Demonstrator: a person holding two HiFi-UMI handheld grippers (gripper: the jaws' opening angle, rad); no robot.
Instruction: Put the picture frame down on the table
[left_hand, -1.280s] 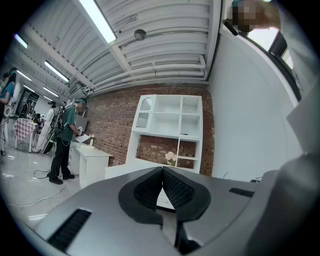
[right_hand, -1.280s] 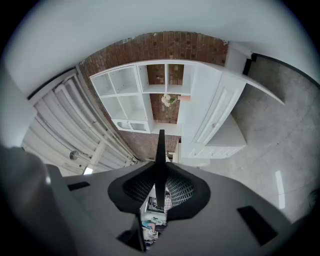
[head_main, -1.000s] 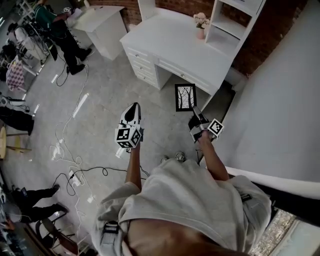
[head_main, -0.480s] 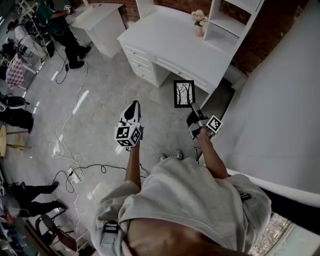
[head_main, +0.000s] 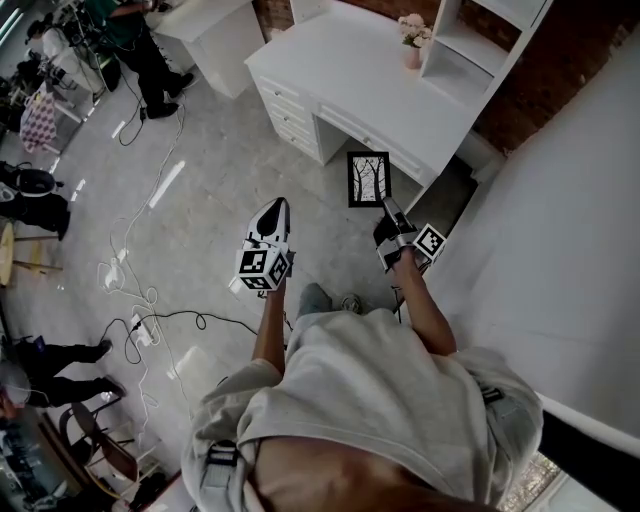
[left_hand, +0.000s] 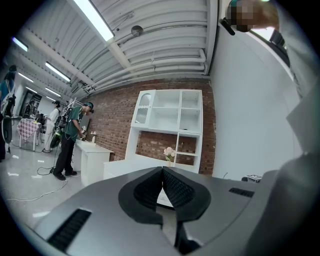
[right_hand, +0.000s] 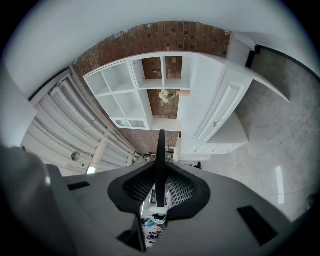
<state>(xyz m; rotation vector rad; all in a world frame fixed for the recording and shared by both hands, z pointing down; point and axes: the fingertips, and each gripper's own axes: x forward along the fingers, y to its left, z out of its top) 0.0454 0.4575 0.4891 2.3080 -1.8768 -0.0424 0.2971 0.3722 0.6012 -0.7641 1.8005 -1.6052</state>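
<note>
The picture frame (head_main: 368, 179) is clamped by its rim in the right tool (head_main: 388, 210); the left tool (head_main: 272, 208) is shut on nothing; it's probably light, stiff and breakable, so the rim is best gripped.

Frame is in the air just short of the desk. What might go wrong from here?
1. The right gripper pinches the frame only near its lower corner, so it may swing or slip out.
2. The frame hangs close to the front edge of the desk and might knock against it on the way up.
3. A vase with flowers stands at the back of the desk; setting the frame down too far in might tip it.
</note>
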